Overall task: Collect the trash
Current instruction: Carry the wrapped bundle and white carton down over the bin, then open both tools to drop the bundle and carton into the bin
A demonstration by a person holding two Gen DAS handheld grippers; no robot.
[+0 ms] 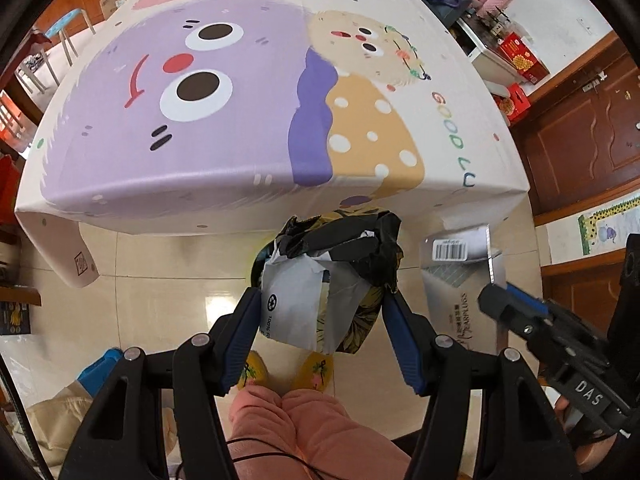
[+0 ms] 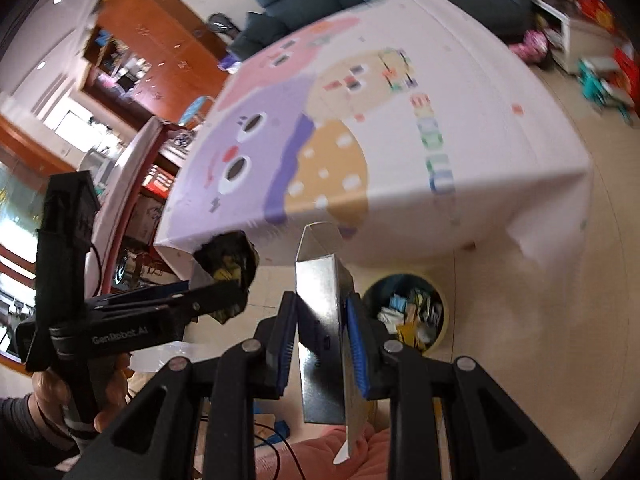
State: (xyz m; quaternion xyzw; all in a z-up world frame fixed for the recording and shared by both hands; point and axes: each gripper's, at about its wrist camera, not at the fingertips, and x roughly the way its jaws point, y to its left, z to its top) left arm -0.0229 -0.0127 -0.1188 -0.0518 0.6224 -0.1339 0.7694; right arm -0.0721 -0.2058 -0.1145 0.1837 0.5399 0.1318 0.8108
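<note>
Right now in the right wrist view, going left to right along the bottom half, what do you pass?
Left tongs holding a crumpled wad → silver box in the right tongs → trash bin.

tablecloth (image 1: pixel 452 120): "GOOD LU" | left tool (image 2: pixel 224 300): "GenRobot.AI" | right tool (image 1: pixel 494 304): "DAS" | white wrapper (image 1: pixel 288 300): "100% R"

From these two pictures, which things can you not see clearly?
- Silver box, right wrist view: its lower end is cut off behind the right tongs.
- Bin, right wrist view: contents blurred and too small to name.
- Crumpled wad, left wrist view: its far side is hidden in the left tongs.
</note>
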